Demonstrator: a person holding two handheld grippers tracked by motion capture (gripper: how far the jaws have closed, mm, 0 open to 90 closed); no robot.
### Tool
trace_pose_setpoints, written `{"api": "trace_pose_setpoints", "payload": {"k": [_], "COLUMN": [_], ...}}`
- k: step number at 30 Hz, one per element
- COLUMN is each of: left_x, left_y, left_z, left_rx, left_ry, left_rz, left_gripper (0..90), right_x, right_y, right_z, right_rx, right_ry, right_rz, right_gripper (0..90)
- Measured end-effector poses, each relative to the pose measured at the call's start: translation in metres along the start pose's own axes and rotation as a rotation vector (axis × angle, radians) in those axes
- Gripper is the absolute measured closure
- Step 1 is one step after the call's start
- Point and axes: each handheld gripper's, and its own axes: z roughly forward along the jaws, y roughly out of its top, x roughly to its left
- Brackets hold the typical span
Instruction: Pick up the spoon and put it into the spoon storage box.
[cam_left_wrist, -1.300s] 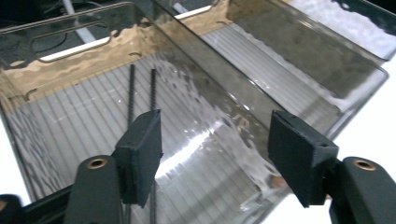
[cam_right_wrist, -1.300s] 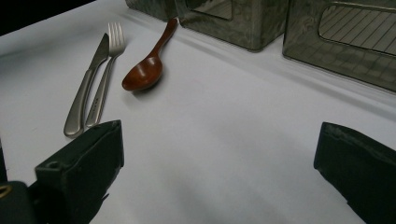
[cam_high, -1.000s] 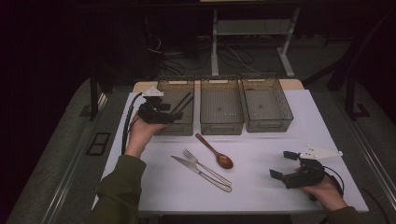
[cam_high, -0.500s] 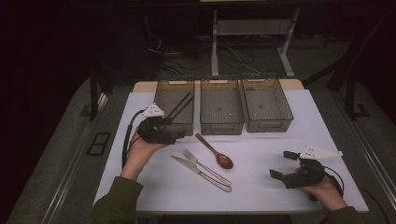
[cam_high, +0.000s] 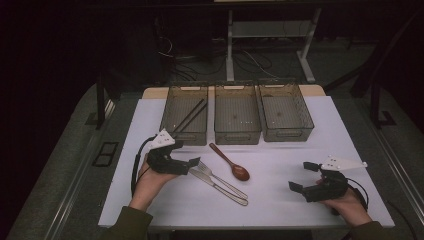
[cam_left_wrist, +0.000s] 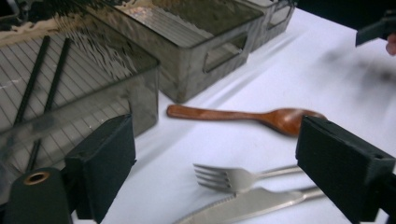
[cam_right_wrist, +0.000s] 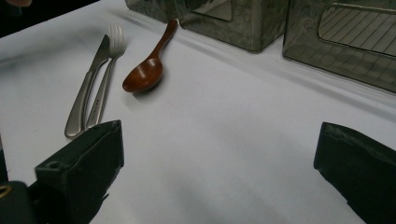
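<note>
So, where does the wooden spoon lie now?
In the high view, the wooden spoon lies on the white table in front of the middle bin, right of the fork.

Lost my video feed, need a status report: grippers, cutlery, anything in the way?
Left gripper open, jaws just widened, empty, at the steel fork tines. Right gripper open, empty. Steel knife touches the fork. Wooden spoon lies apart.

It looked like a lab: a white-covered table (cam_high: 320, 150) stood in a dark room, with loose cables (cam_high: 200, 62) on the floor beyond its far edge, beside a metal stand (cam_high: 230, 45).
</note>
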Motion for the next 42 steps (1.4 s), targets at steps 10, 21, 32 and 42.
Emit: {"api": "trace_pose_setpoints", "payload": {"k": [10,21,32,42], "left_x": [-0.015,-0.02,-0.023,-0.023], "left_y": [-0.025,-0.037,-0.038,-0.038], "left_z": [-0.002,-0.006,-0.003,-0.005], "left_rx": [0.006,0.016,0.043,0.04], "left_ry": [-0.032,-0.035,-0.017,0.009], "left_rz": [0.008,0.015,0.022,0.039], "left_gripper": [0.0,0.6,0.0,0.0], "right_x": [0.0,0.009,0.012,0.018], "right_y": [0.0,0.015,0.029,0.044], "right_z": [0.001,0.01,0.034,0.051], "right_rx": [0.019,0.044,0.092,0.109], "right_ry": [0.008,0.005,0.028,0.059], "right_rz": [0.002,-0.026,-0.04,-0.04], "right_gripper": [1.0,1.0,1.1,1.1]}}
